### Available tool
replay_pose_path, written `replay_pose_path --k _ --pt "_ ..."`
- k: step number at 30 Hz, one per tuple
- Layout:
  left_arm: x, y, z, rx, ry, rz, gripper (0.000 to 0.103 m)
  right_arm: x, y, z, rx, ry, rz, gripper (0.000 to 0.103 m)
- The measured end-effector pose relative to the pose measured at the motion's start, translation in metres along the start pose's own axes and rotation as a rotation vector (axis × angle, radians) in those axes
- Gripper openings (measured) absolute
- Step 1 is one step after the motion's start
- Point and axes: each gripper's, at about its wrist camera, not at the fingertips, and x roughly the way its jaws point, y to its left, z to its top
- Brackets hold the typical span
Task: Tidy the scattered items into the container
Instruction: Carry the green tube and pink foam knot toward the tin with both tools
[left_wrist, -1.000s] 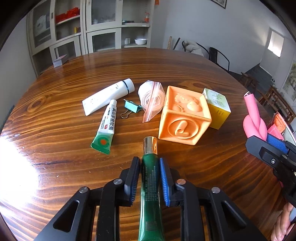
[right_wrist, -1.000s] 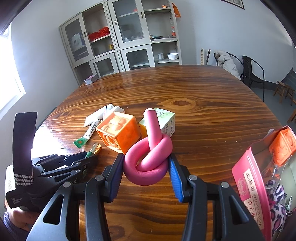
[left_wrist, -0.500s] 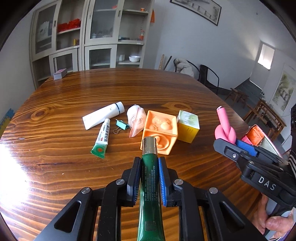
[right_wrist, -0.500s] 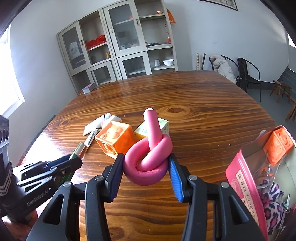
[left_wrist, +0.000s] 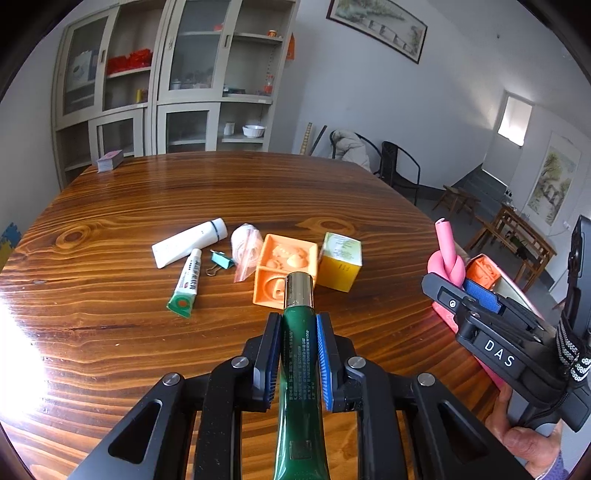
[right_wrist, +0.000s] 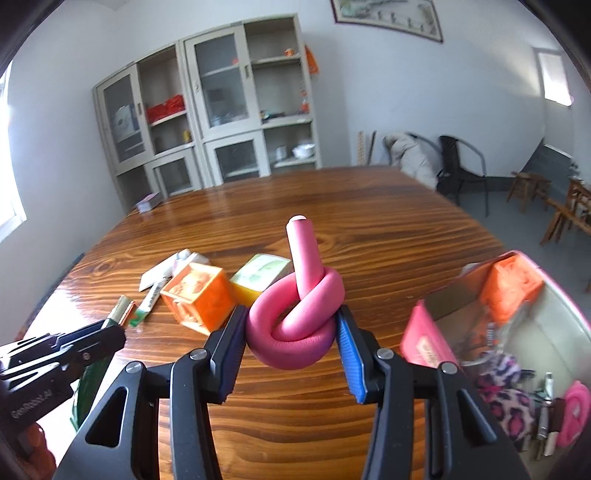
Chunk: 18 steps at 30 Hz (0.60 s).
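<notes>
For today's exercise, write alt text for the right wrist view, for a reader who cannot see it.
Two black fingers with blue pads grip a knotted pink foam tube above a wooden table. A container of small items sits to the right; an orange cube, a yellow box and tubes lie behind.

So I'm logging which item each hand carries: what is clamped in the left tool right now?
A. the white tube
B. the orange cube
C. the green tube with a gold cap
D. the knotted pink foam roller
C: the left tool has its blue pads pressed on the green tube with a gold cap, while the knotted pink foam roller sits in the right tool.
</notes>
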Motion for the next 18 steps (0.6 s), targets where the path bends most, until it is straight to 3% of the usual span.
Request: replay_pose_path --k 8,18 --pt "0.002 -0.032 -0.001 0.022 0.016 -0.061 0.019 -0.045 -0.049 -0.021 0.141 -0.037 -0.053 0.051" --pt "0.007 -0.115 0.007 0.149 0.032 -0.16 0.019 -0.113 -0.132 -0.027 0.246 -0.11 -0.189 0.051"
